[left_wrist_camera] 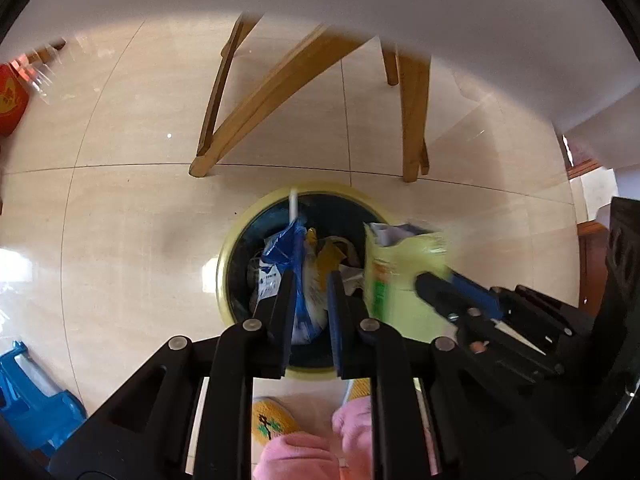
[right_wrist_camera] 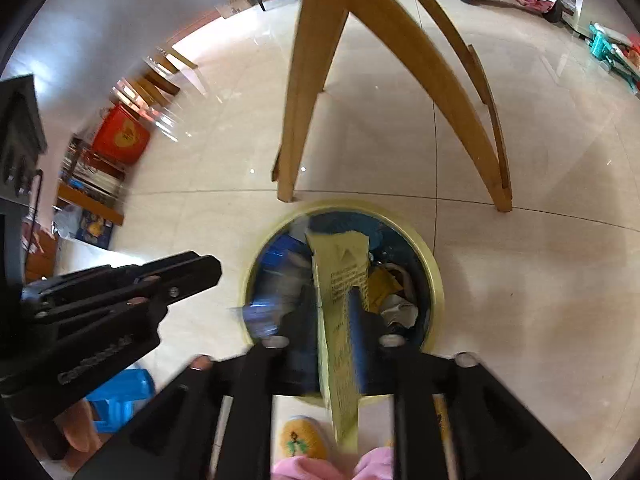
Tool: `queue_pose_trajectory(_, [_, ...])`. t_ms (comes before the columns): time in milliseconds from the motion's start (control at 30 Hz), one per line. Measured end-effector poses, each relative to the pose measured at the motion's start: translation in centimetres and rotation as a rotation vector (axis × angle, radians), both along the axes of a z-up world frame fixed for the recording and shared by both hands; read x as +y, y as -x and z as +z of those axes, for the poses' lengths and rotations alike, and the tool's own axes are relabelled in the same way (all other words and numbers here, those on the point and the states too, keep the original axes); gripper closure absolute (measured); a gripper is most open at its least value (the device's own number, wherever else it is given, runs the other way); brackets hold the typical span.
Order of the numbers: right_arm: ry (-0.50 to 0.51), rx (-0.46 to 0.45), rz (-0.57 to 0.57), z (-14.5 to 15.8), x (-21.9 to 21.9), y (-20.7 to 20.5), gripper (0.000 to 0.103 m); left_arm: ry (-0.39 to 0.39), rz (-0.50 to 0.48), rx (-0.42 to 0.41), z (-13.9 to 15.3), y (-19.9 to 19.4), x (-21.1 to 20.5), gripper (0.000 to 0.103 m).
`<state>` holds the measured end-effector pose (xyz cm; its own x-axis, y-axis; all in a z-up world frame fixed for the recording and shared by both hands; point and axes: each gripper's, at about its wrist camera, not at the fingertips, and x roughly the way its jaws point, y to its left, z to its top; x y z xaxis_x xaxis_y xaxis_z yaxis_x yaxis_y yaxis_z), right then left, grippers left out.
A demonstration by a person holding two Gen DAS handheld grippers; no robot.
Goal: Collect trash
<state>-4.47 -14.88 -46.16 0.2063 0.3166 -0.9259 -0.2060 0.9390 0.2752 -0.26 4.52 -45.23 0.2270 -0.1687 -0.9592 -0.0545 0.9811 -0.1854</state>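
Note:
A round bin with a yellow rim [left_wrist_camera: 223,264] [right_wrist_camera: 437,280] stands on the tiled floor, full of wrappers and paper. My left gripper [left_wrist_camera: 312,280] hovers over it, jaws nearly together on a blue and white wrapper [left_wrist_camera: 309,308] with a white stick [left_wrist_camera: 293,205] poking out ahead. In the right wrist view the left gripper [right_wrist_camera: 212,268] shows side-on, left of the bin. My right gripper [right_wrist_camera: 331,292] [left_wrist_camera: 424,280] is shut on a flattened yellow-green carton [right_wrist_camera: 340,264] [left_wrist_camera: 400,268], held over the bin's right side.
Wooden furniture legs [left_wrist_camera: 256,96] [right_wrist_camera: 308,100] stand just behind the bin. There is a blue plastic stool [left_wrist_camera: 28,392] [right_wrist_camera: 120,396] at the left and a red box [right_wrist_camera: 120,136] further off. A person's yellow slipper [left_wrist_camera: 274,424] and pink trouser leg [left_wrist_camera: 296,456] are close to the bin.

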Motion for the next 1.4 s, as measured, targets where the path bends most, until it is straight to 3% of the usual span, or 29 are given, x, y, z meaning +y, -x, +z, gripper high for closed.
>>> queue_pose_trajectory(33, [0.007,-0.002,-0.002,-0.9,-0.1,-0.1,0.067,-0.007,-0.001,0.004,-0.5,0.0,-0.1,0.088])
queue_pose_trajectory(67, [0.018,-0.01,-0.005,-1.4,-0.1,-0.2,0.065,-0.016,-0.001,0.012,-1.1,0.0,-0.2,0.087])
queue_pose_trajectory(200, [0.04,-0.01,-0.011,-2.8,-0.4,-0.4,0.064,-0.049,-0.003,0.025,-2.9,0.4,-0.2,0.07])
queue_pose_trajectory(333, [0.064,-0.022,-0.013,-3.1,-0.5,-0.1,0.064,-0.06,0.009,0.011,-2.9,1.2,0.1,0.057])
queue_pose_trajectory(533, [0.082,-0.032,-0.033,-1.8,-0.3,0.5,0.064,-0.06,0.041,-0.025,-1.3,1.8,1.5,0.049])
queue_pose_trajectory(733, [0.079,-0.03,-0.084,2.2,-0.7,1.9,0.064,-0.063,0.088,-0.063,3.1,3.3,2.6,0.039])
queue_pose_trajectory(1067, [0.073,-0.063,-0.132,11.4,-0.4,3.3,0.039,-0.11,0.117,-0.111,12.8,4.4,3.4,0.039])
queue_pose_trajectory(1400, [0.07,-0.101,-0.164,21.8,-0.6,3.1,0.037,-0.152,0.095,-0.175,22.7,3.7,3.7,0.039])
